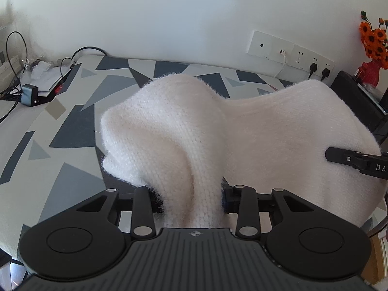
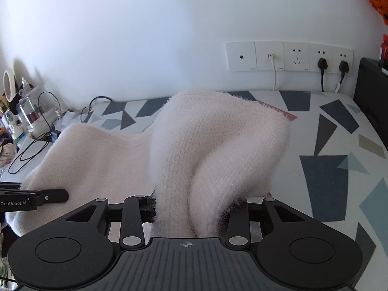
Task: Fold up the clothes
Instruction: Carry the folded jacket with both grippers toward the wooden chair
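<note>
The fuzzy white knit garment hangs lifted above the patterned worktop, bunched between the jaws of both the left hand-held gripper and the right hand-held gripper. To fold cleanly, both should likely keep level and taut; the soft, thick, stretchy knit sags between them.

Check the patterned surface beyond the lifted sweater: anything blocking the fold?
Nothing visible. The fluffy white knit sweater hangs from both hand-held grippers, and the geometric-patterned tabletop beyond it is bare; cables and clutter sit at the far edge.
</note>
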Motion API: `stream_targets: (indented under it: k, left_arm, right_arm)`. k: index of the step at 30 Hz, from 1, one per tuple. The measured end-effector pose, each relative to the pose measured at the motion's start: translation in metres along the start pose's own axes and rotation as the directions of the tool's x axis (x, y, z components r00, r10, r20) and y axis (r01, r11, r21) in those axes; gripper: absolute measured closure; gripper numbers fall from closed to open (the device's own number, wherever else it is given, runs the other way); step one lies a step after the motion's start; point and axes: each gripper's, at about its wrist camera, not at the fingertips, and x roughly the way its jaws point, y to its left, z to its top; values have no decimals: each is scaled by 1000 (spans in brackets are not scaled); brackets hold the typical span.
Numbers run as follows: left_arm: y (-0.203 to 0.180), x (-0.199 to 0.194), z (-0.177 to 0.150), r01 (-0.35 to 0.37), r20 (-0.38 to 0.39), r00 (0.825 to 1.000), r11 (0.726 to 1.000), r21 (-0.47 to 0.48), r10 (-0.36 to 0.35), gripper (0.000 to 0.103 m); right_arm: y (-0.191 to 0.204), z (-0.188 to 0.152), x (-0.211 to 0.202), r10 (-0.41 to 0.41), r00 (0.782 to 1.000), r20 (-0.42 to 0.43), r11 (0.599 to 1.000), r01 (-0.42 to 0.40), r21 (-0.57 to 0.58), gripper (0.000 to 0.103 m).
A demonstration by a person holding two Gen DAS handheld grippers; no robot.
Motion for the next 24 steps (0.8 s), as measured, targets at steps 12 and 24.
stream_targets:
  k: [12,24]
  left_arm:
    - [53,-86,-53,-82,80,992,985,-152,95,67]
    - [82,-172,-112,-377,32,897,800,-467,442,67]
  right_arm:
    - [94,-9,-38,86,996,2,986,-85,-144,70]
    - [196,0,-5,410,888,-209,825,-458,-331,70]
